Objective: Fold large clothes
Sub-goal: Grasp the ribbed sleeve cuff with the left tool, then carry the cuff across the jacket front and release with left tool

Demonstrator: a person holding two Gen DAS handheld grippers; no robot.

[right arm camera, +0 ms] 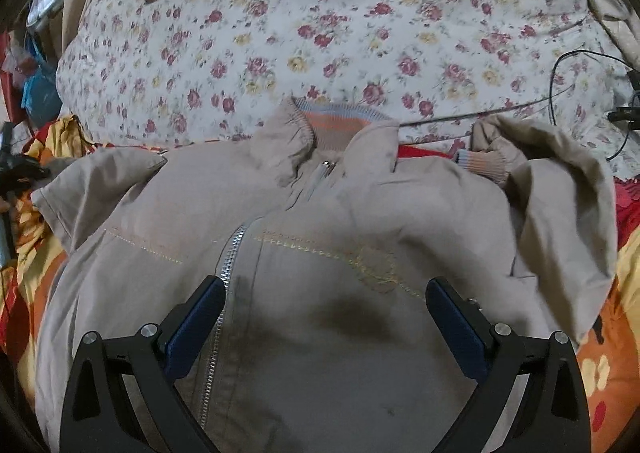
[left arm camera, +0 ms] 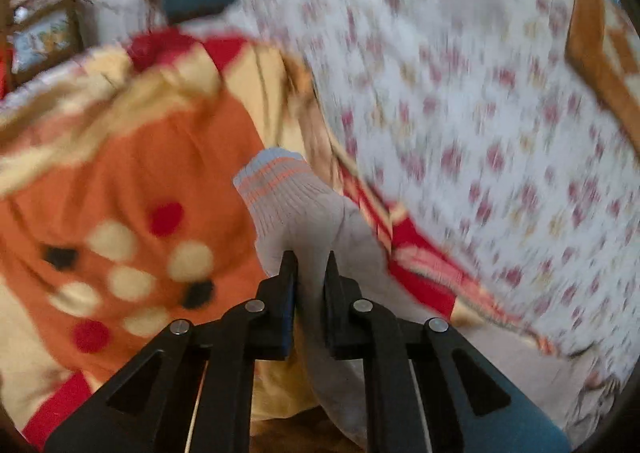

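Black hand-held gripper (right arm camera: 324, 289), blue pads (right arm camera: 196, 327), silver screws.

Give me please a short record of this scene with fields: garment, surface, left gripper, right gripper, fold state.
garment: beige zip jacket, striped rib collar and cuffs
surface: orange patterned blanket beside a floral bedsheet
left gripper: left gripper shut on the jacket sleeve near its striped cuff
right gripper: right gripper open, above the jacket front, holding nothing
fold state: not yet folded; other sleeve lies crumpled

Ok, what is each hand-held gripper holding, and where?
Left hand-held gripper pinches the jacket sleeve just behind its ribbed cuff. Right hand-held gripper holds nothing.
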